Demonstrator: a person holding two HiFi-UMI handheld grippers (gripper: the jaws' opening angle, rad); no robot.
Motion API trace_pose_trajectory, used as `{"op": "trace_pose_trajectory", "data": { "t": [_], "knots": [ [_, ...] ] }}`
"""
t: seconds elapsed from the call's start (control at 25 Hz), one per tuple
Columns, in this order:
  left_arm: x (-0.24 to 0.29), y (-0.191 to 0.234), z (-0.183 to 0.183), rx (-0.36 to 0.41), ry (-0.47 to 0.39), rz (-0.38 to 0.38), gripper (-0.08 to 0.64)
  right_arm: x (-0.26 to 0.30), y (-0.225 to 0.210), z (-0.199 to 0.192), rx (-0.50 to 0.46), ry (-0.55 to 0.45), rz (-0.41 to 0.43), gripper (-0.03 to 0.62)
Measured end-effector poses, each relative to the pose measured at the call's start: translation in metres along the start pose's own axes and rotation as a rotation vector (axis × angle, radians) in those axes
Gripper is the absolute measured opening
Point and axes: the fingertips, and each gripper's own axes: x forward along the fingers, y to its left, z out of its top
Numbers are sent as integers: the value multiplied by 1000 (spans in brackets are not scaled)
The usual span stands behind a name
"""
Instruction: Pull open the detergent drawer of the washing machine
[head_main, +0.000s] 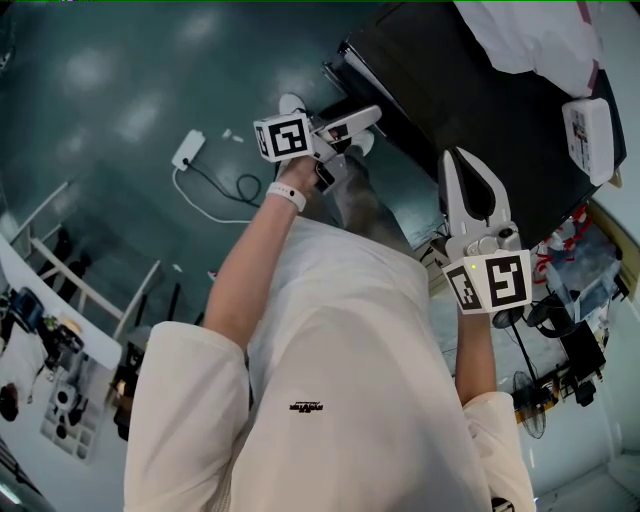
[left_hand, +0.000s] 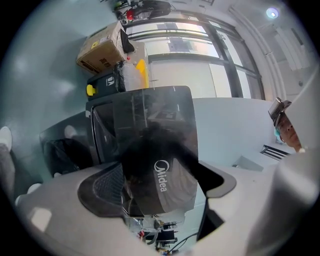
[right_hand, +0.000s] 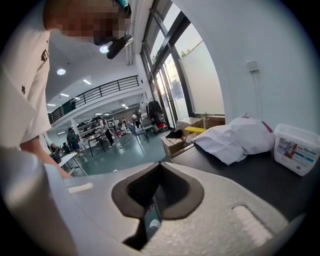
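Note:
My left gripper (head_main: 365, 125) reaches to the front edge of the black washing machine (head_main: 470, 90). In the left gripper view its pads (left_hand: 100, 185) sit on both sides of the glossy dark detergent drawer front (left_hand: 165, 150), which bears a Midea logo, and they press on it. My right gripper (head_main: 458, 160) hovers over the machine's black top, jaws shut with nothing between them. The right gripper view shows its pads (right_hand: 145, 195) closed together.
A white cloth bundle (head_main: 520, 35) and a white lidded tub (head_main: 590, 135) lie on the machine's top. A power strip (head_main: 188, 150) with its cable lies on the green floor. A cardboard box (left_hand: 100, 47) stands behind the machine. Cables and clutter (head_main: 570, 290) fill the right side.

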Motion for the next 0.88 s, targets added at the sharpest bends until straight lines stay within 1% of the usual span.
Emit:
{"op": "trace_pose_trajectory", "data": {
  "t": [0.16, 0.24, 0.28, 0.4, 0.52, 0.72, 0.88],
  "knots": [
    [-20, 10, -6, 36, 31, 53, 468, 2, 7, 2, -7, -1, 13, 2],
    [-28, 12, -8, 48, 43, 59, 468, 3, 8, 2, -12, -1, 21, 2],
    [-31, 13, -9, 56, 46, 60, 468, 3, 9, 2, -14, 0, 25, 2],
    [-39, 12, -14, 49, 43, 50, 468, 3, 13, 1, -21, 3, 38, 2],
    [-51, 15, -19, 70, 48, 63, 468, 3, 20, 1, -30, 6, 55, 2],
    [-70, 14, -24, 83, 42, 54, 468, 4, 31, -1, -47, 8, 91, 2],
    [-74, 11, -28, 67, 31, 32, 468, 2, 38, -7, -52, 18, 119, 2]
  ]
}}
